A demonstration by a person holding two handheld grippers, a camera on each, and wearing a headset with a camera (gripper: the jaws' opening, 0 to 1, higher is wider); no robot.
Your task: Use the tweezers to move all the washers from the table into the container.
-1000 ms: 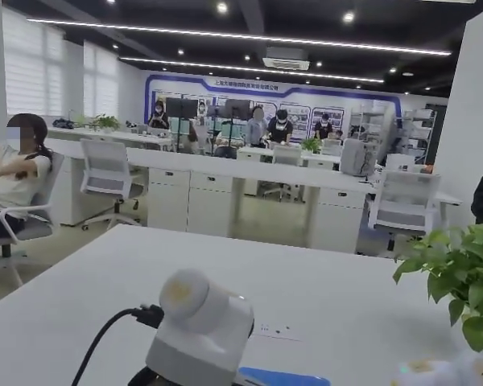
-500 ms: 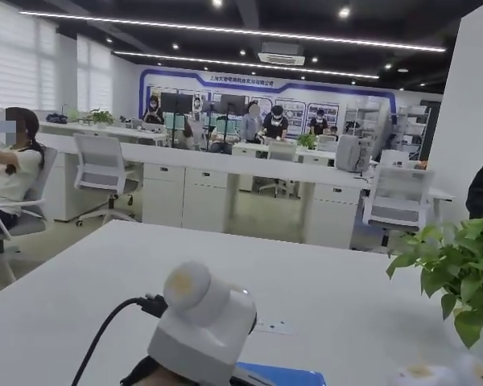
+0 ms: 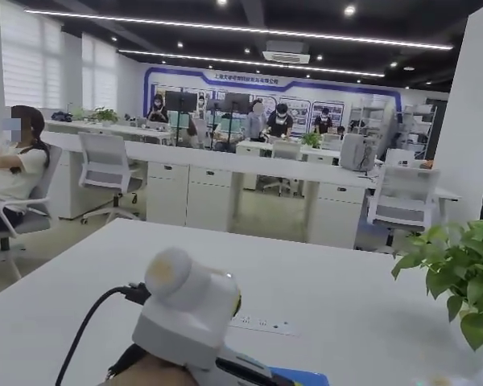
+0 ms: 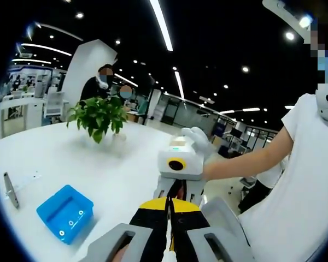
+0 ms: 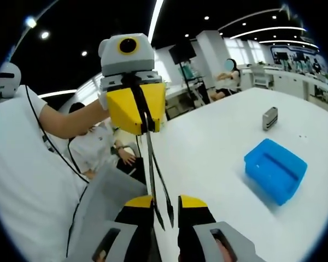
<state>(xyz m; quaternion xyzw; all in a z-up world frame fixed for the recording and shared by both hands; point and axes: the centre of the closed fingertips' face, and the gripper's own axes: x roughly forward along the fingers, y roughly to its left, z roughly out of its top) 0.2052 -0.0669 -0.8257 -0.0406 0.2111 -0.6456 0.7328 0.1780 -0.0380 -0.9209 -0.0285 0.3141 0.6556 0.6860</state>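
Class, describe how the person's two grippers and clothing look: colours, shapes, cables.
The left gripper and right gripper have grey bodies and black jaws capped in yellow. A black cable trails from a gripper in the head view. The person wears a white short-sleeved T-shirt.

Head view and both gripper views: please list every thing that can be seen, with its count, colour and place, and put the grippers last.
table: one, white, under the work
container: one, blue, on the table beside the grippers
small rings: three, pale, inside the container; probably washers
metal block: one, grey, on the table beyond the container
plant: one, green, on the table
seated person: one, white top, on a chair at a far desk
tweezers: one, black, from the left gripper down to the right gripper's jaws
left gripper: yellow and black, shut on the tweezers
right gripper: yellow and black, jaws either side of the tweezer tips; grip unclear
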